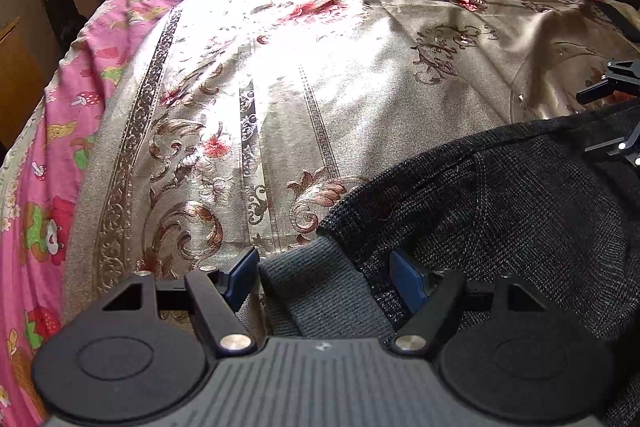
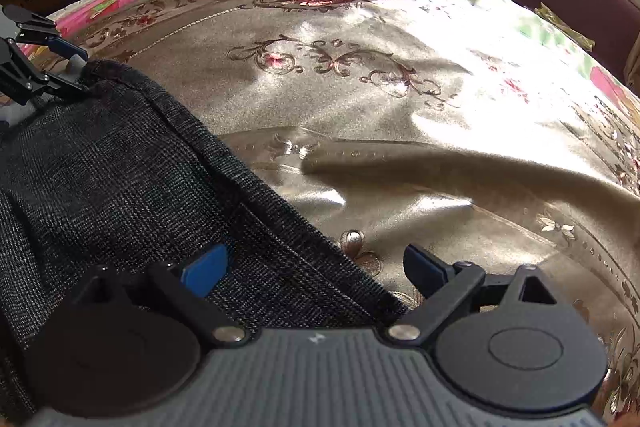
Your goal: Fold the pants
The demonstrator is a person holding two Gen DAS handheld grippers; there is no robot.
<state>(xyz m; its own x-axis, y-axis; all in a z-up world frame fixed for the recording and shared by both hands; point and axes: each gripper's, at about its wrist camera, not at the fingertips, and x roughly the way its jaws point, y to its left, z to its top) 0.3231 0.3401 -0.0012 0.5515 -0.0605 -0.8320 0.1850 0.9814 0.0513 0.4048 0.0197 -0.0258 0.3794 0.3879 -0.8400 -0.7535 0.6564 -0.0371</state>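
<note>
Left gripper (image 1: pixel 322 273): jaws spread wide, not clamped; the blue pads stand apart with a grey ribbed band of the pants (image 1: pixel 500 211), probably the waistband, lying between them; left pad over bare bedspread, right pad over dark fabric; whether either pad touches cloth cannot be told.

Right gripper (image 2: pixel 316 267): jaws likewise spread; the hemmed edge of the pants runs diagonally through the gap; left pad sits over the dark weave, right pad over the bedspread (image 2: pixel 400 147); nothing pinched.

Pants: dark charcoal woven cloth with a faint check, lying on the bed near the person; from the left wrist view they fill the lower right, from the right wrist view the lower left, so the garment lies between the two grippers, each at one side edge.

Handling, as a judgement: soft, limp, fairly light; medium weave, not slippery itself, but the satin bedspread beneath looks slick and already rucked, so the pants may slide and the spread may bunch if dragged; best hold seems the thicker seamed edge or the ribbed band, both layers taken together; a single layer would let the fold skew.

Beyond: pink cartoon sheet (image 1: pixel 60 107) under the bedspread at the bed's margin; curtains and wooden furniture in the background.
</note>
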